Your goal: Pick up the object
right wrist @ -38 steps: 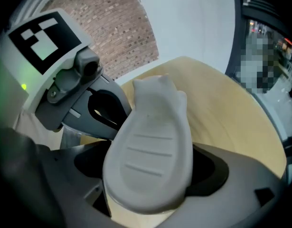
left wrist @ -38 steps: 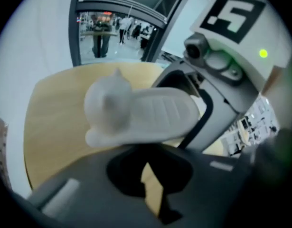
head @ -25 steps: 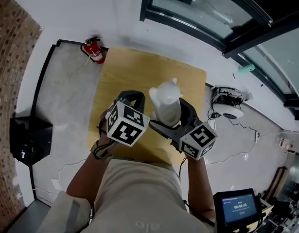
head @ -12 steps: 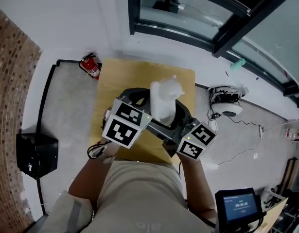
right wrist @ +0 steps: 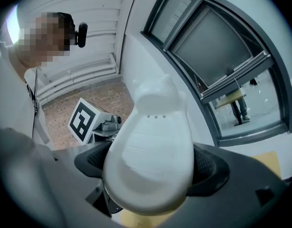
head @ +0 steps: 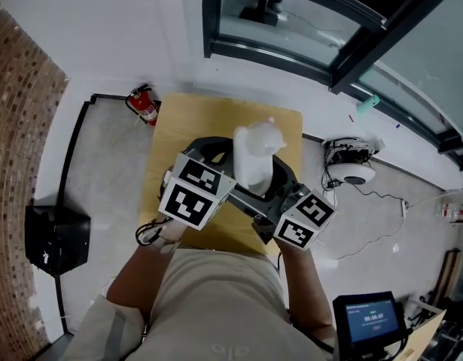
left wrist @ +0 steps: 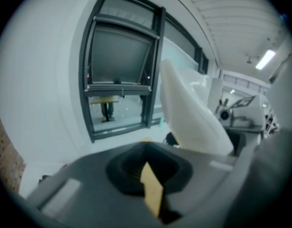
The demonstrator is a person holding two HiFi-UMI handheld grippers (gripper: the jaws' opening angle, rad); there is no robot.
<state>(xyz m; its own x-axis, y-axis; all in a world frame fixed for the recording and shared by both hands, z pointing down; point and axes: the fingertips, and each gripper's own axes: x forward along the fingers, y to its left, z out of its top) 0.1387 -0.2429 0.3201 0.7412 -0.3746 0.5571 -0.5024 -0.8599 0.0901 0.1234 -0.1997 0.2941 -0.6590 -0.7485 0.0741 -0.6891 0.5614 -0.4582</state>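
Observation:
A white, smooth, rounded object with two small ear-like bumps (head: 254, 150) is held up above the yellow wooden table (head: 184, 119). My right gripper (head: 267, 179) is shut on its lower body; in the right gripper view the object (right wrist: 153, 156) fills the space between both black pads (right wrist: 210, 167). My left gripper (head: 207, 147) hovers just left of it, shut with nothing between its jaws. In the left gripper view (left wrist: 146, 172) the object (left wrist: 191, 113) rises at the right, apart from the jaws. The left gripper's marker cube (right wrist: 84, 120) shows behind the object.
A red fire extinguisher (head: 143, 105) stands at the table's far left corner. A black box (head: 56, 239) sits on the floor at left. A white device with cables (head: 351, 164) lies at right, a screen (head: 367, 322) at bottom right. Dark window frames (head: 291, 47) run beyond the table.
Over the past second both grippers and the held white object shifted slightly higher and farther over the table. In the last half second nothing visibly moved.

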